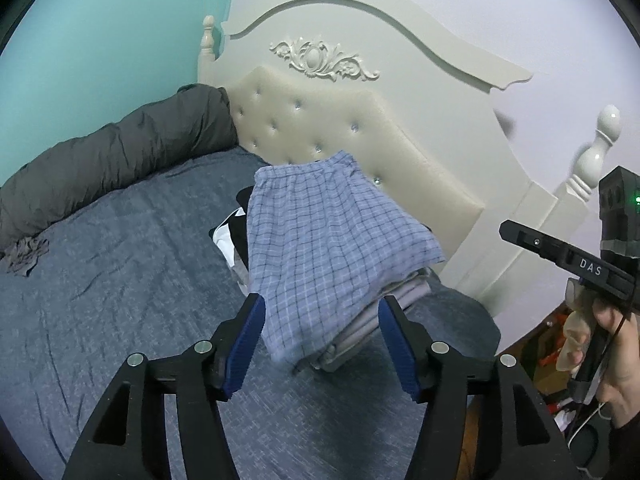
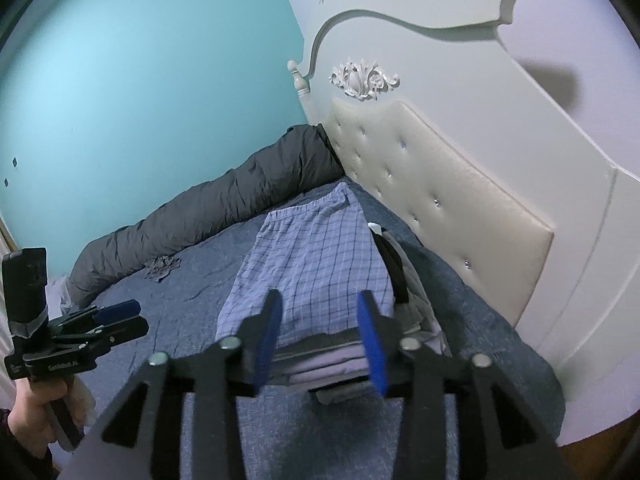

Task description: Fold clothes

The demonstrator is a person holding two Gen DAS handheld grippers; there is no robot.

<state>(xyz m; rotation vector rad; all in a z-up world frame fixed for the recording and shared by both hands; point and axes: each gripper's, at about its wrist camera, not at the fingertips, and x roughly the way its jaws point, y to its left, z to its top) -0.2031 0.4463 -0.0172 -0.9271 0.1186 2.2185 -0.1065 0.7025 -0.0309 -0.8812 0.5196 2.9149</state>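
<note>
- Blue-padded left tongs [image 1: 320, 344] stand apart and hold nothing, hovering just short of the near end of the clothes stack; the right tongs [image 2: 320, 344] are likewise spread and bare, poised over the same near end.
- Checked blue garment [image 1: 320, 248] lies folded flat on top of a stack of folded clothes [image 1: 360, 328] on the bed [image 1: 120, 300], near the headboard corner. It already lies as a folded piece would; whether more folding is wanted, this moment does not settle.
- By its look the cloth is light, thin and limp: it would sag from any single pinch and slide off the layers below, so two holds set apart along one hem or at two corners would carry it best. I judge a pinch taken too deep risks catching the grey layers beneath.
- Grey folded pieces under it show stepped edges at the near side; these could snag or drag along.
- Dark and white clothes [image 1: 232, 232] lie beside the stack on its left, touching or close to it.
- Open room lies to the left, across the wrinkled blue sheet; the bed's edge drops away close on the right.
- Farther off, a small crumpled grey cloth [image 1: 26, 254] lies by the rolled dark quilt [image 1: 120, 152] along the wall.
- Tufted headboard [image 1: 360, 128] stands just behind the stack, limiting any sweep forward.
</note>
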